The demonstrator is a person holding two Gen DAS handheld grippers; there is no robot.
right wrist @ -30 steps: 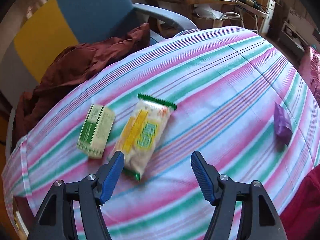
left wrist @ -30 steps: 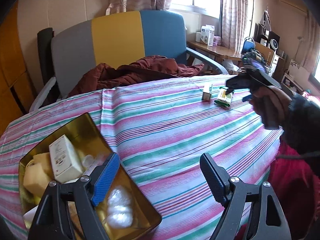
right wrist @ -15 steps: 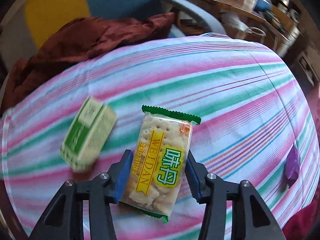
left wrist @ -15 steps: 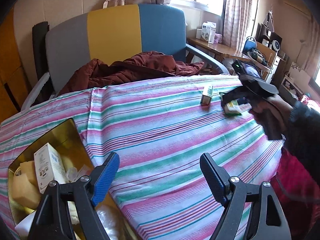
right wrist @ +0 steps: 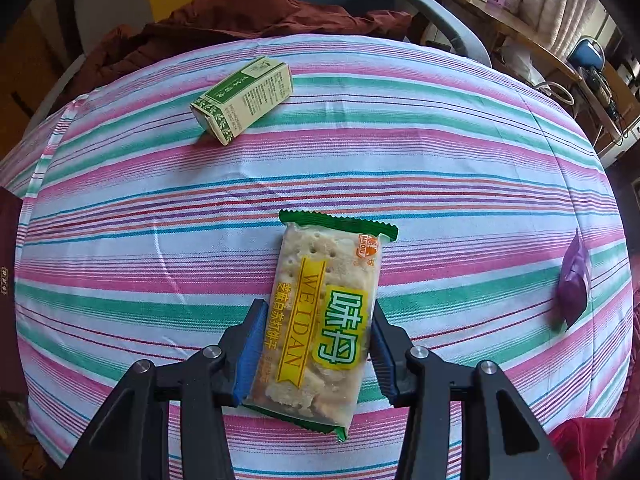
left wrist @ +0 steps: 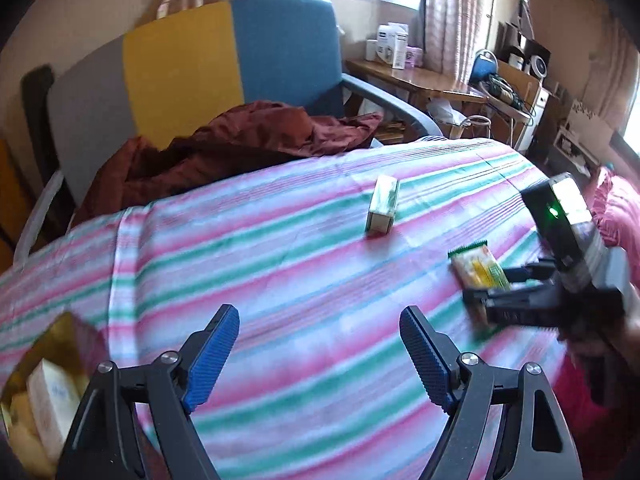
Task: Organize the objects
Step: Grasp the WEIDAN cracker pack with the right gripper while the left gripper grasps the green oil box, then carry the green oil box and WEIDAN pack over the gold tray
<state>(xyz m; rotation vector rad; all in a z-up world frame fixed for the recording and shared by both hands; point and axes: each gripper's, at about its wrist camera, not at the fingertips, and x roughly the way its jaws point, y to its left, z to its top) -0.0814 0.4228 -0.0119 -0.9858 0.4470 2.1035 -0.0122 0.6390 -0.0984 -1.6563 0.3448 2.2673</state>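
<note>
Your right gripper (right wrist: 316, 344) has just closed its jaws on the cracker packet (right wrist: 324, 312), pads pressing both long sides; a second ago it lay loose between them. Left gripper (left wrist: 320, 356) hangs wide apart, nothing in it, over bare striped cloth (left wrist: 280, 264). Green box (right wrist: 242, 100) sits well clear, purple sachet (right wrist: 574, 284) near the cloth's right edge. Gold tin (left wrist: 60, 344) has slid to the left view's corner.

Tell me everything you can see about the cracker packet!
The cracker packet is a clear plastic wrapper with green zigzag ends, a yellow band reading WEIDAN and a green-and-yellow label. Pale crackers with little holes show through. The right gripper has just closed on its long sides, blue pads pressing it, above the striped cloth.
</note>
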